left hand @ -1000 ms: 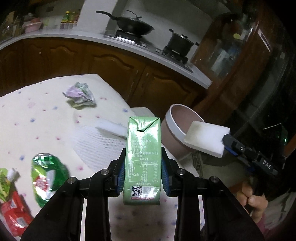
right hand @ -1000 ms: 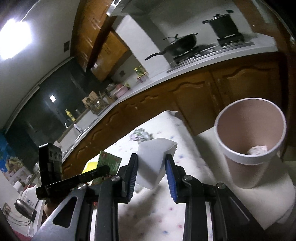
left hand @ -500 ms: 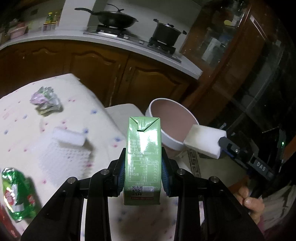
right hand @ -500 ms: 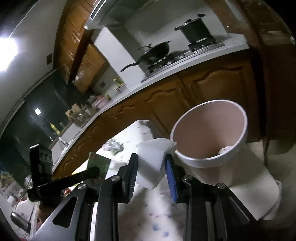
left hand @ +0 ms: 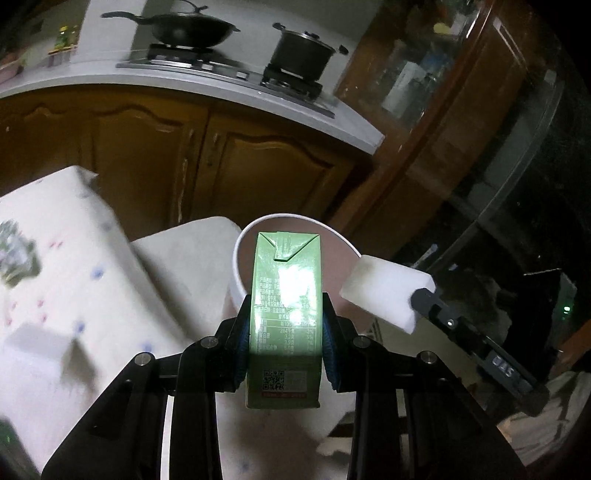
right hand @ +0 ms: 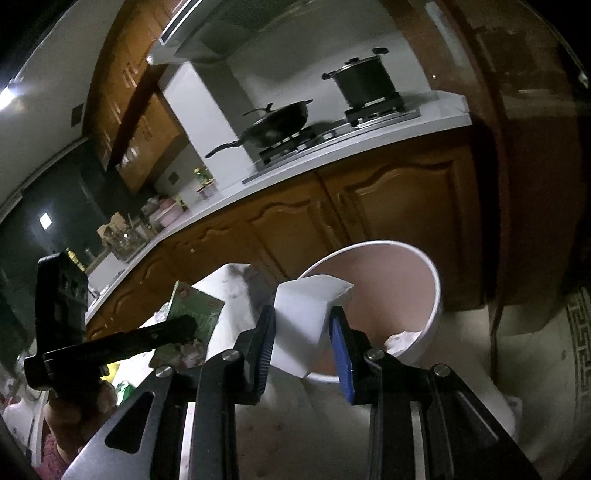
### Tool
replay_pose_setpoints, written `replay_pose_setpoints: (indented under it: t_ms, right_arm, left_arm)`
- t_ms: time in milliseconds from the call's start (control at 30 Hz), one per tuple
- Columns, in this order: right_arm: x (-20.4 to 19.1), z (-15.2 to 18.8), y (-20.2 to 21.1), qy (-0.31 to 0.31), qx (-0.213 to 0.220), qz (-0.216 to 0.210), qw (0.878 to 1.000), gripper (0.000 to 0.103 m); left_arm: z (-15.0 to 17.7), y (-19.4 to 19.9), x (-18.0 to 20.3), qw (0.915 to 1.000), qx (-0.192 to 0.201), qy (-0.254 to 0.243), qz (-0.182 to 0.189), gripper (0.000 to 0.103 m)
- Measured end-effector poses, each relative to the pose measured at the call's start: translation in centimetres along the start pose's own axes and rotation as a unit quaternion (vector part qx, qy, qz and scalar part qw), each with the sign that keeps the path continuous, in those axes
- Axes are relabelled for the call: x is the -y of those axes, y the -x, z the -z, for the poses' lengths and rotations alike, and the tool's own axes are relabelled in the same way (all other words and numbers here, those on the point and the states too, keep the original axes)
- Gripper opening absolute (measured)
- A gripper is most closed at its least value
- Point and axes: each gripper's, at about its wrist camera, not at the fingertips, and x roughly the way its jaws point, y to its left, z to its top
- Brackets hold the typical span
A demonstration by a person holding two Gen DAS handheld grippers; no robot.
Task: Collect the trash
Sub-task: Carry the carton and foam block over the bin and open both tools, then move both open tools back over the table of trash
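My left gripper (left hand: pixel 284 332) is shut on an upright green drink carton (left hand: pixel 284 295), right in front of the open trash bin (left hand: pixel 295 217), white-rimmed and pink inside. To the right, a white foam block (left hand: pixel 384 291) hangs at the bin's rim, clamped by my right gripper (left hand: pixel 424 299). In the right wrist view, that gripper (right hand: pixel 303 332) is shut on the foam block (right hand: pixel 306 314) at the near rim of the bin (right hand: pixel 436 295), where crumpled white paper (right hand: pixel 402 338) lies. The carton (right hand: pixel 195 310) and the left gripper (right hand: pixel 184 328) show at the left.
The dotted tablecloth (left hand: pixel 74 258) at left carries another white foam block (left hand: pixel 37 339) and a crumpled wrapper (left hand: pixel 14 251). Wooden cabinets (left hand: pixel 258 173) and a counter with a wok (left hand: pixel 192 33) and pot (left hand: pixel 301 51) stand behind. A hand (right hand: pixel 74 406) holds the left gripper.
Both grippers have moved toward the bin with their loads. The bin now sits right behind the carton, and the table has slid off to the left.
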Motion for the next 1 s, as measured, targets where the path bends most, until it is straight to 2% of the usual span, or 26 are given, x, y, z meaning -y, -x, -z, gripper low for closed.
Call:
replay_pose_setpoints:
  t_ms: [367,433,467,533,567,633,900,1000]
  right_arm:
    - [2.8,-1.6,-2.2,-0.013,-0.012,0.023,1.000,0.031]
    - [3.1,-1.7,-2.6,-0.018,-0.017,0.022,0.999,0.031]
    - [3.2,-1.7,-2.7,-0.020,-0.020,0.020,0.999,0.036]
    - [3.6,-1.7,-3.0,-0.027,-0.023,0.019,0.999,0.036]
    - [3.7,-1.7,-3.1,-0.029,-0.025,0.018,0.999,0.037]
    - [3.9,-1.7,-3.3,-0.034,-0.028,0.019,0.999,0.044]
    - [3.9,-1.2,-2.2,-0.051,-0.019,0.007,0.998,0.047]
    - [3.4,-0.7,-2.0,-0.050,-0.020,0.000,0.999,0.052]
  left_arm:
    - [-2.5,-7.6,1.0,0.9991,-0.042,0.008,0.001,0.030]
    - [-2.4,-8.3,1.1,0.9988,-0.049,0.008,-0.002,0.032]
    - [-2.4,-8.6,1.1,0.9985,-0.055,0.007,0.000,0.039]
    - [-2.3,-8.8,1.2,0.9985,-0.054,0.005,-0.005,0.049]
    - [-2.1,-8.8,1.1,0.9985,-0.054,0.003,-0.011,0.058]
    - [-1.9,-8.9,0.9,0.9984,-0.055,0.005,-0.008,0.059]
    - [-0.3,-5.7,-0.8,0.9988,-0.036,0.033,0.002,0.059]
    - [0.8,-3.4,-1.6,0.9988,-0.022,0.045,-0.001,0.059]
